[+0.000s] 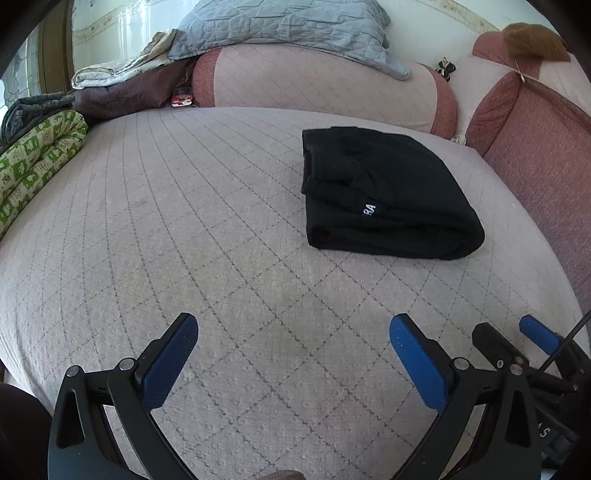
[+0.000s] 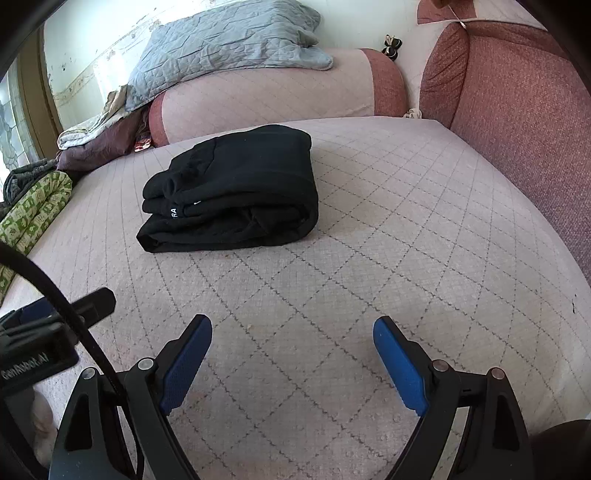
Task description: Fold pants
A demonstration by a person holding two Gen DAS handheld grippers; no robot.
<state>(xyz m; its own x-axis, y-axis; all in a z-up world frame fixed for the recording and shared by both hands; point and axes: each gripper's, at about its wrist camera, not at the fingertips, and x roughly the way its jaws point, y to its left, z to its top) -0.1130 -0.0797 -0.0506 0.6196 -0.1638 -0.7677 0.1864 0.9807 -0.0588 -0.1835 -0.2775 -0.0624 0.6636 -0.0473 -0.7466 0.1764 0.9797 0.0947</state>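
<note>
Far ahead of you: pants (image 1: 388,192), folded, long axis left-right.
Left tongs (image 1: 293,354): spread, empty.
Right tongs (image 2: 291,354): spread, empty, nearer.

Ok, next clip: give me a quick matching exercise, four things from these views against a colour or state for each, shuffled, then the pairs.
Things:
1. pants
2. left tool
3. quilted blanket
4. rolled bedding

States:
A. green and cream print, at the bed's edge
B. folded into a black bundle on the bed cover
C. open, holding nothing
D. pale blue, draped over the bolster

Pairs: 1-B, 2-C, 3-D, 4-A
</note>
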